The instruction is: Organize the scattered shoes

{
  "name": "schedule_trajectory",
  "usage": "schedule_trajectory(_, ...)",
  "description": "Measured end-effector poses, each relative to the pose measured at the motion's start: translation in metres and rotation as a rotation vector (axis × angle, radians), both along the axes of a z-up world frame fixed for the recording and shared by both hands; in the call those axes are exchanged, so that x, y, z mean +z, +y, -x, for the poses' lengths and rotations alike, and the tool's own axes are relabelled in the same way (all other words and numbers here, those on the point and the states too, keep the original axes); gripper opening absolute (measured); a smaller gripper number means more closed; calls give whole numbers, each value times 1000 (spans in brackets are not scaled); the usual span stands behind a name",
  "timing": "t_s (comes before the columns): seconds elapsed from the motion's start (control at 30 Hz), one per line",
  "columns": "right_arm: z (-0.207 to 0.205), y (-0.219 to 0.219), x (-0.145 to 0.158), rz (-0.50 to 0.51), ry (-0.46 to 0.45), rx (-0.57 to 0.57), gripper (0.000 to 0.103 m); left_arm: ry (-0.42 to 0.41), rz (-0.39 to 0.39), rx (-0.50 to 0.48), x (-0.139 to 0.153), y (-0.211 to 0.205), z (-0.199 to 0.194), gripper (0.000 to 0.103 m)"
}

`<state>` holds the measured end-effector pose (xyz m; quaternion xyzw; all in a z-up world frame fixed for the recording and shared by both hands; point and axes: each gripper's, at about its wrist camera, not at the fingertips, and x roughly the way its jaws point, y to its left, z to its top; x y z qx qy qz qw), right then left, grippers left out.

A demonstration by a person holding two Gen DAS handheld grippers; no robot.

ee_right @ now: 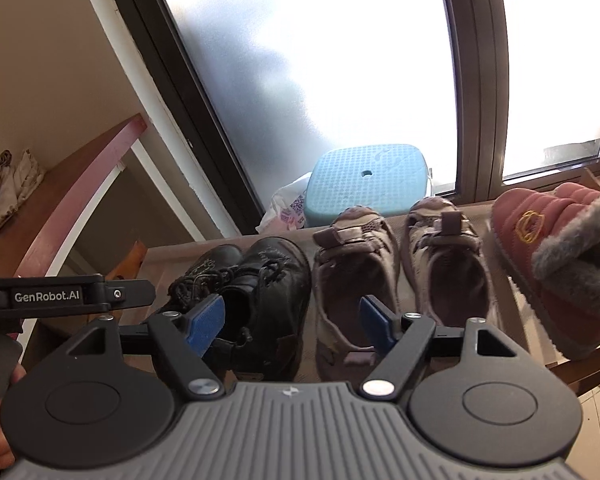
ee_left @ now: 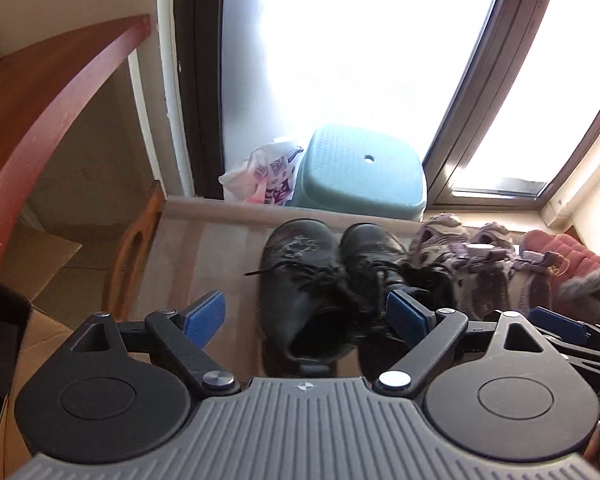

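Right wrist view gets the whole row on the shoe rack shelf [ee_right: 512, 304]: 2 black lace-up boots [ee_right: 260, 280] ahead-left of the right gripper [ee_right: 292, 322], 2 brown strap sneakers [ee_right: 400, 264] ahead to ahead-right, 1 red fur-lined slipper [ee_right: 556, 256] far right, tilted off the shelf edge. Left wrist view cuts that off at the right; it shows the boots [ee_left: 324, 280] dead ahead of the left gripper [ee_left: 306, 316], sneakers [ee_left: 472, 264] and slipper [ee_left: 568, 264] off to its right, plus a cardboard box [ee_left: 40, 264] lower left that the other view lacks.

Both views: 1 teal plastic stool [ee_left: 360, 168] and 1 printed plastic bag [ee_left: 264, 176] beyond the shelf, by the frosted window [ee_left: 340, 40].

Left gripper: fingers spread wide, holding nothing, left boot's opening between them. Right gripper: spread wide, holding nothing, straddling the right boot and left sneaker. Left gripper body [ee_right: 60, 294] shows at the left of the right view.
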<state>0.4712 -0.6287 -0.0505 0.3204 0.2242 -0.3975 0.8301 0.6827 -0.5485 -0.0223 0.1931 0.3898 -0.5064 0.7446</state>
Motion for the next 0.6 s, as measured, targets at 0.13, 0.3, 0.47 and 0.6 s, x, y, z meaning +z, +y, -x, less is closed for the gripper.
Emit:
schedule_trajectory(0.13, 15, 1, 10, 23, 8, -4, 87, -1, 6, 5, 4, 0, 21, 91)
schedule_trajectory(0.3, 36, 5, 21, 51, 36, -1, 89, -41, -19, 29, 8, 4, 53, 92)
schedule_trajectory(0.47, 57, 13, 30, 87, 55, 9, 100, -84, -51, 92, 13, 16, 76, 94)
schedule_trajectory(0.6, 74, 23, 38, 119, 56, 26, 103, -37, -32, 176, 17, 34, 92, 95)
